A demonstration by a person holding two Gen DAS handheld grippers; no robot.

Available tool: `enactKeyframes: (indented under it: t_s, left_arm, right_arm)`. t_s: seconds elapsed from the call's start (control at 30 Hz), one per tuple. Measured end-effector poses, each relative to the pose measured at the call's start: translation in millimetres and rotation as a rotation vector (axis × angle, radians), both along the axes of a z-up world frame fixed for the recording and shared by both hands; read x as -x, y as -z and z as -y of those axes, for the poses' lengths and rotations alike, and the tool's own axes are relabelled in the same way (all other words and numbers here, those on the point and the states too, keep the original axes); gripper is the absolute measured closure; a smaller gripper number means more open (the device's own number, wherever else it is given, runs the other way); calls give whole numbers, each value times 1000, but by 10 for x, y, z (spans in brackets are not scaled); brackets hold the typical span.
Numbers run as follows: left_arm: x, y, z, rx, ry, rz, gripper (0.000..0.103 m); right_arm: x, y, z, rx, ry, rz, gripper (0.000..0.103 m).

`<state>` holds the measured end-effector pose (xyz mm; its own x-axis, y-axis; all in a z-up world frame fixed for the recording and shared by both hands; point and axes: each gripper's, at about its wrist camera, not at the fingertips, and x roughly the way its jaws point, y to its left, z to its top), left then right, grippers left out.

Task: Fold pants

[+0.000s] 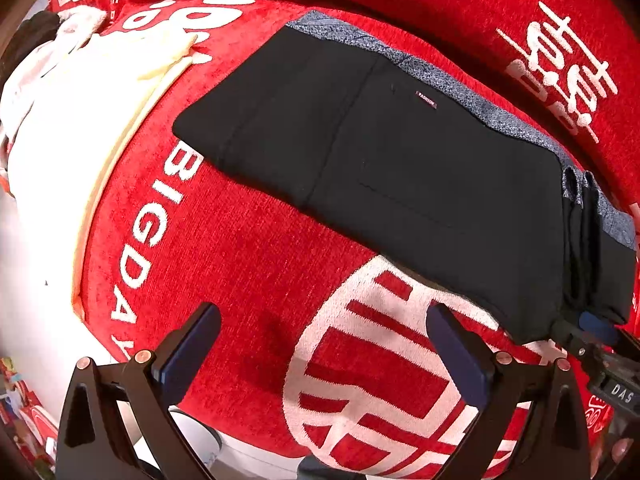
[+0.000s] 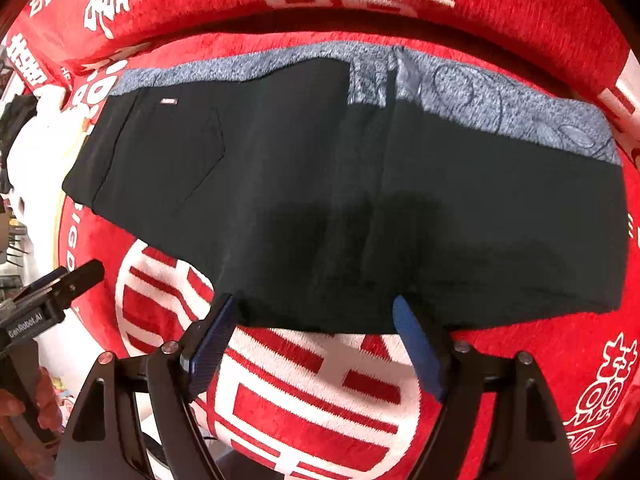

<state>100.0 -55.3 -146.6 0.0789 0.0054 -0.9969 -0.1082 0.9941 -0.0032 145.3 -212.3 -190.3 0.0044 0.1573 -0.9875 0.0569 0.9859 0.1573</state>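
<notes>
I have both grippers pointing down over the red cover (image 1: 240, 240) with its white lettering. My left gripper (image 1: 324, 320) has its jaws spread wide and nothing between them; only the red and white pattern of the cover shows in the gap. The black pants (image 1: 380, 168) lie ahead of these jaws and off to their right, folded into a flat block with a grey patterned lining showing along the far edge, and a small label (image 1: 426, 99) on the top face. The pants' near corner comes close to my left gripper's right finger (image 1: 460, 356), but I see no contact there.

My right gripper (image 2: 316, 320) is also wide open. Its two blue-padded fingertips (image 2: 416, 344) sit right at the near edge of the pants (image 2: 360, 200), one at each side of a stretch of that hem. The pads do not press on the cloth; whether the tips brush it I cannot tell. A pile of white cloth (image 1: 60, 120) lies well off to the left of my left jaws.
</notes>
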Motion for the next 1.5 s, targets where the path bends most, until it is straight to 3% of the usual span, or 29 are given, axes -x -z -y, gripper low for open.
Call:
enactKeyframes:
  t_s: [0.77,1.5]
  left_arm:
    - [-96,-51,-120,22,-1,24,0]
    - [-115,146,-183,9,-51,-15,0]
  right_arm:
    - [-31,16,-93,-18,-14,-15,20]
    - [-19,54,-81,-19,-18,-14,18]
